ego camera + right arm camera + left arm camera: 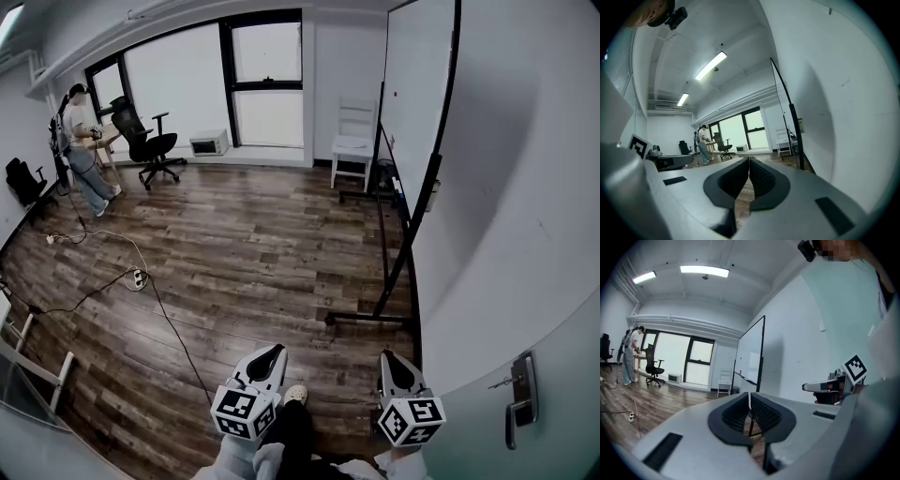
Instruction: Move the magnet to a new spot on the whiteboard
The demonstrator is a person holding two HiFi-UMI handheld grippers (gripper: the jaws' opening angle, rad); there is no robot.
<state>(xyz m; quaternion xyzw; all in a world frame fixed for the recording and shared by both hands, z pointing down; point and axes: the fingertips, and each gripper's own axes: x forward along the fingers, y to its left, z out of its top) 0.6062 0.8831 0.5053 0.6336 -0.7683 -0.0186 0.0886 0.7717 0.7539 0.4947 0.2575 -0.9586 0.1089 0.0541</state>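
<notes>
While both grippers hang low by the person's legs, the whiteboard [417, 94] stands well ahead and to the right, on a black stand just beside the white wall [525, 187]. The left gripper [267, 354] has its fingers [761, 411] pressed together with nothing between them. The right gripper [398, 361] is likewise closed and empty. What may be the magnet [395, 94] shows only as a tiny dark spot high on the board's face, too small to be sure of. From the fingers it lies forward, up and to the right, across a stretch of wooden floor [234, 253]. The board's long side runs away from the person, so its face is seen at a steep slant. The right gripper is on the board's side and looks the nearer one. It would likely have to come close, face the board and open before any grasp.
</notes>
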